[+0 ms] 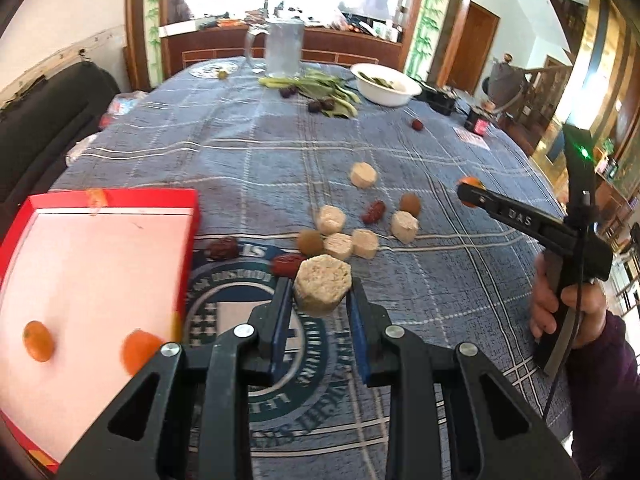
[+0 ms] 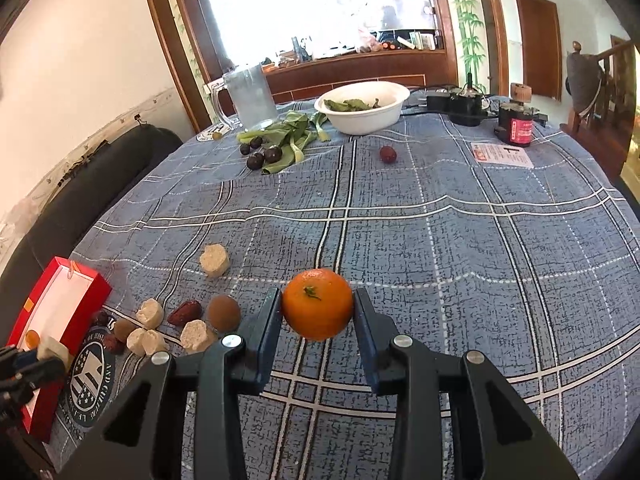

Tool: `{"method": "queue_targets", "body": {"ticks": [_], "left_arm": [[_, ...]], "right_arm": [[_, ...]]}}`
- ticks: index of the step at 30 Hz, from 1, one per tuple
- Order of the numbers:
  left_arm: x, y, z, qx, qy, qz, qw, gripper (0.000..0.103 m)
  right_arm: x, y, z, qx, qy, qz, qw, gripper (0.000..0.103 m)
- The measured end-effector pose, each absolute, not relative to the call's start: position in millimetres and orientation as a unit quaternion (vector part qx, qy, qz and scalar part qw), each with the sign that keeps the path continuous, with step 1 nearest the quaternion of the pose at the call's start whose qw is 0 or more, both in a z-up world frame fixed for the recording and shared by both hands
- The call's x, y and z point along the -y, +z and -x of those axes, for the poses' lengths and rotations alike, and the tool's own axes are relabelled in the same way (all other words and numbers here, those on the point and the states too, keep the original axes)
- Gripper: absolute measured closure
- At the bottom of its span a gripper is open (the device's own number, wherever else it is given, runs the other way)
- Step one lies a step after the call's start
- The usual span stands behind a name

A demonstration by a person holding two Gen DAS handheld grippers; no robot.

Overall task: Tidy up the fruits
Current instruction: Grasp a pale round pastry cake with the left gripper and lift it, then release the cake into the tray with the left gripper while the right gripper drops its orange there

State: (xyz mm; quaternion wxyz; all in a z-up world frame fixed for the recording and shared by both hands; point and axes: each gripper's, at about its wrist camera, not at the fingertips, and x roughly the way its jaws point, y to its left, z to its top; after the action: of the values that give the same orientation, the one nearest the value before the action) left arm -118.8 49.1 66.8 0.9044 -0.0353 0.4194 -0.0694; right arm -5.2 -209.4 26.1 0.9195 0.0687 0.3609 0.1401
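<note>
Left wrist view. The left gripper [image 1: 322, 294] is closed to a narrow gap on a pale hexagonal cake [image 1: 323, 286]; both blue pads press its sides. The cake has a coarse, crumbly surface and a flat top face, which is tilted toward the camera. It is held above the blue plaid tablecloth [image 1: 460, 280], just right of the red box [image 1: 192, 216]. Only this view shows the box interior: a smooth pale floor with two small oranges [image 1: 38, 341] lying on it, one near the left wall, one near the right wall, both blurred. Further out on the cloth lie more pale cakes [image 1: 363, 175], wrinkled red dates [image 1: 374, 212] and round brown fruits [image 1: 410, 205]. At the right edge, a hand [image 1: 560, 308] holds the right gripper [image 1: 470, 194], with an orange partly hidden behind its tip.

Right wrist view. The right gripper is closed on a mandarin [image 2: 318, 304], one pad on each side. The peel is glossy and finely pitted. Its green stem end faces the camera and slightly up, so its stem axis runs roughly along the fingers. It is held above the cloth, right of the fruit cluster. This view shows more clearly the white bowl [image 2: 362, 118] holding green leaves, the glass jug [image 2: 250, 96], dark round fruits [image 2: 274, 155] beside leafy stalks, and a printed card [image 2: 502, 155].
</note>
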Motion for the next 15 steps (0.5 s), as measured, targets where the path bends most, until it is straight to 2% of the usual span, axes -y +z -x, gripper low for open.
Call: {"method": "queue_targets", "body": {"ticks": [15], "left_arm": [[-126,86,144,-0.383,0.013,0.069,0.921,0.074]], "right_arm": [[186,42,13,-0.36,0.158,-0.062,0.917,0.068]]}}
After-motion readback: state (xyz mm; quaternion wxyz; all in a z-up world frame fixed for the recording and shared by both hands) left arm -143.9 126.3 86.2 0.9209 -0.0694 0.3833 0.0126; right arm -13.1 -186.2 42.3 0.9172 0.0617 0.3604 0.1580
